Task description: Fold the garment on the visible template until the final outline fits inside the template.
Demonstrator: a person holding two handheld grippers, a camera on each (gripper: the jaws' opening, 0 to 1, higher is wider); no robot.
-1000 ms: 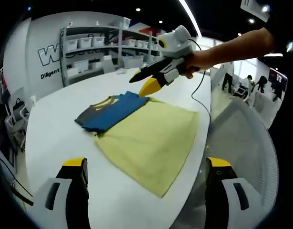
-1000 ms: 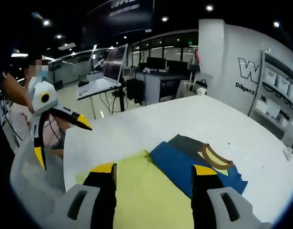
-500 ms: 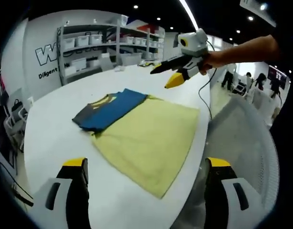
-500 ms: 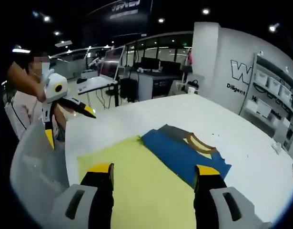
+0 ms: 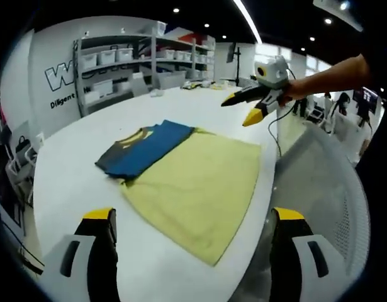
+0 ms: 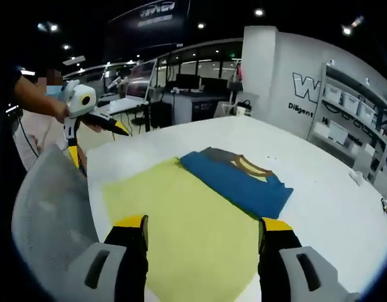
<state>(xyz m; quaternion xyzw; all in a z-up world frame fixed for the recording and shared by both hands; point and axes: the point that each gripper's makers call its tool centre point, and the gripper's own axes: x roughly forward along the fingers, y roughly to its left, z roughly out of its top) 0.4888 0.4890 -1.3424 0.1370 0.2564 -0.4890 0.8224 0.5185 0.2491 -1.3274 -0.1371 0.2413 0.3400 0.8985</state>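
Left gripper view: right gripper (image 5: 253, 107) pulled away beyond the table (image 5: 67, 157), jaws apart; folded blue garment (image 5: 143, 146) resting on the yellow template (image 5: 199, 182). Right gripper view: left gripper (image 6: 92, 135) likewise lifted clear, jaws apart, holding nothing. Fold probably finished.

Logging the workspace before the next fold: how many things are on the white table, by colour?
Blue, folded garment: 1
Yellow, template sheet: 1
Total: 2, both lying on the white table; both grippers are held off them, jaws open.
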